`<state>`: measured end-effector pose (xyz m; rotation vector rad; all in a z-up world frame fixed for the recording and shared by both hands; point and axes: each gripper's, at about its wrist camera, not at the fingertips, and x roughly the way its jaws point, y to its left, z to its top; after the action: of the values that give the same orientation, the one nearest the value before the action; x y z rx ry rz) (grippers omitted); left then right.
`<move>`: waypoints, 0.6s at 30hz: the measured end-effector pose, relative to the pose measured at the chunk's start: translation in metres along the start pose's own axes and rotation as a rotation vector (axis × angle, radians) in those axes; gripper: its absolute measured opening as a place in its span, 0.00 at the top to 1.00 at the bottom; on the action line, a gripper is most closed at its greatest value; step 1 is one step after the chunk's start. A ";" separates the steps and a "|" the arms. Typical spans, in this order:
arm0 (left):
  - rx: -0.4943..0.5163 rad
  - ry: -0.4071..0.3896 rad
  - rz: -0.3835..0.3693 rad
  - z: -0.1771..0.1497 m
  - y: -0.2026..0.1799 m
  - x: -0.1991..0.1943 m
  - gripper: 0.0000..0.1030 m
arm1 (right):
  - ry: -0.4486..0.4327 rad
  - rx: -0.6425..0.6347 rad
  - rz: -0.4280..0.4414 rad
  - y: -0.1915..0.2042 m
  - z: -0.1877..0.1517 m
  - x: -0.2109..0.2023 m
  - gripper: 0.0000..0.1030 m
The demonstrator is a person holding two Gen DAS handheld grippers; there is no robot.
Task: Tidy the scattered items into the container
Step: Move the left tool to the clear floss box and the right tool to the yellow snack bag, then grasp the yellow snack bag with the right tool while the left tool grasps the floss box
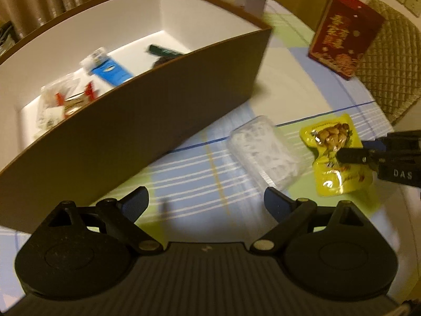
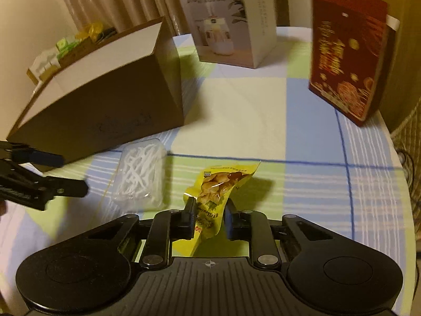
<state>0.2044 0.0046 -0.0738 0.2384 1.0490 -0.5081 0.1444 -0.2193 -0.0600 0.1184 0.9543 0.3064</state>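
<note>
A brown box with a white inside (image 1: 136,110) stands on the table and holds several packets. It also shows in the right wrist view (image 2: 105,100). A clear plastic case of white floss picks (image 1: 263,152) lies in front of it, also in the right wrist view (image 2: 139,176). My right gripper (image 2: 209,212) is shut on a yellow snack packet (image 2: 218,184), seen from the left wrist too (image 1: 331,158). My left gripper (image 1: 206,200) is open and empty, just short of the floss case.
A red gift box (image 2: 347,52) stands at the back right, a white carton (image 2: 226,23) at the back. A checked cloth (image 2: 263,105) covers the table. A woven chair (image 1: 389,60) is beyond the table edge.
</note>
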 end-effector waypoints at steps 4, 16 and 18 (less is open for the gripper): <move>0.019 -0.021 -0.042 0.012 -0.018 0.008 0.10 | -0.005 0.049 -0.005 -0.013 -0.008 -0.016 0.96; -0.009 0.019 -0.061 0.035 -0.052 0.052 0.11 | -0.042 0.195 -0.064 -0.052 -0.022 -0.039 0.96; -0.009 0.031 -0.053 0.036 -0.054 0.060 0.16 | -0.044 0.206 -0.063 -0.054 -0.023 -0.038 0.96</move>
<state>0.2280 -0.0744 -0.1058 0.2111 1.0902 -0.5487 0.1164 -0.2834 -0.0560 0.2821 0.9428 0.1465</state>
